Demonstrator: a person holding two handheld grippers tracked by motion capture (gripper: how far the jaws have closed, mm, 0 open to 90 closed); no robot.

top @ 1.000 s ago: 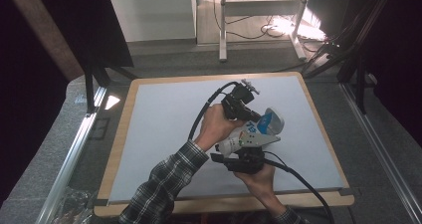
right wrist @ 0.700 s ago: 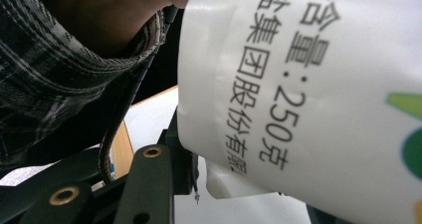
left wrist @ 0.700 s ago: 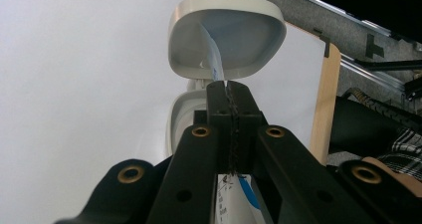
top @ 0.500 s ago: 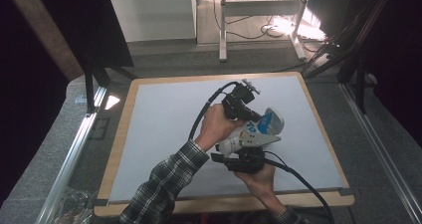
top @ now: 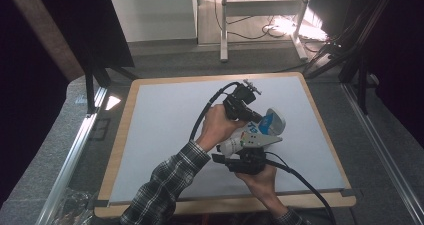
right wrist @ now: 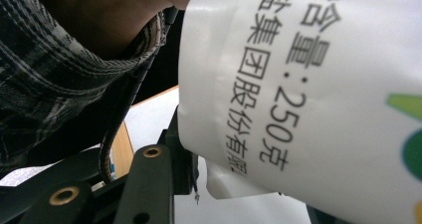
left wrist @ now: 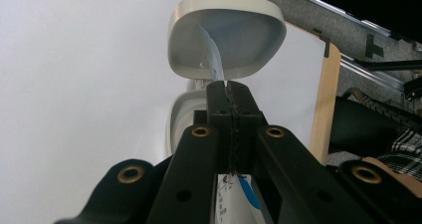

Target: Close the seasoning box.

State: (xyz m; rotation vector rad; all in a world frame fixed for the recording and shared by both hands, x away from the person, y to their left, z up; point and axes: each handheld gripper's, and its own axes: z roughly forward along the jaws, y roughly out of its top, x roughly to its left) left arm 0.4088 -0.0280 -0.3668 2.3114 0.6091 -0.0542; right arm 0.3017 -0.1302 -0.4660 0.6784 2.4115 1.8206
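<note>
Now left claw (left wrist: 229,92) pinches the label (left wrist: 215,64), right claw (top: 245,157) grips bottle (top: 240,141)

Both hands hold their grippers close together above the table.

The left gripper (top: 260,119) sits farther from the person, its jaws pressed together on a thin strip. The right gripper (top: 248,146) is nearer, its jaws set around a bottle. The left forearm in a plaid sleeve (top: 165,190) reaches in diagonally.
</note>
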